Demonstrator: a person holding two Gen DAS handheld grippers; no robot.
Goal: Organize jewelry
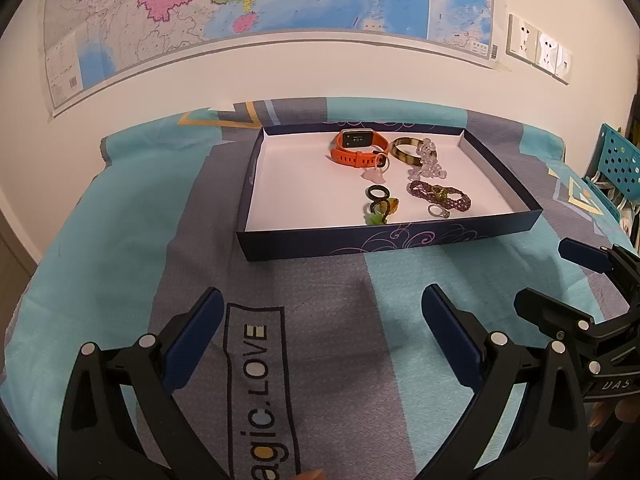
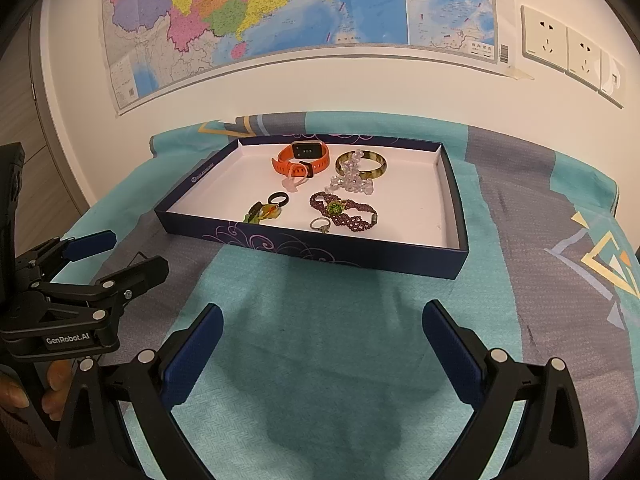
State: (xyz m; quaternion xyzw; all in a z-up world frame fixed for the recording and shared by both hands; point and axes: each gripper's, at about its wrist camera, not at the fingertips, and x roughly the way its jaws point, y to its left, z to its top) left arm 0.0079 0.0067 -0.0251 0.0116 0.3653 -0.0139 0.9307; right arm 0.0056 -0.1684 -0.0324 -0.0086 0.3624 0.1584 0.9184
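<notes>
A dark blue box lid (image 1: 312,245) (image 2: 320,254) with a white inside lies on the cloth. In it are an orange watch (image 1: 357,147) (image 2: 301,158), a brown bangle (image 1: 406,151) (image 2: 374,168), clear beads (image 1: 430,162) (image 2: 354,180), a purple beaded bracelet (image 1: 440,196) (image 2: 344,212), a black ring (image 1: 377,191) (image 2: 278,199), a silver ring (image 1: 437,211) (image 2: 320,224) and a green-orange trinket (image 1: 380,212) (image 2: 264,213). My left gripper (image 1: 322,312) is open and empty in front of the box. My right gripper (image 2: 322,326) is open and empty too. Each also shows in the other's view (image 1: 560,272) (image 2: 124,252).
A teal and grey cloth (image 1: 120,240) (image 2: 540,260) covers the table. A map (image 1: 260,0) hangs on the wall behind, with sockets (image 2: 560,46) to its right. A teal perforated rack (image 1: 618,164) stands at the far right edge.
</notes>
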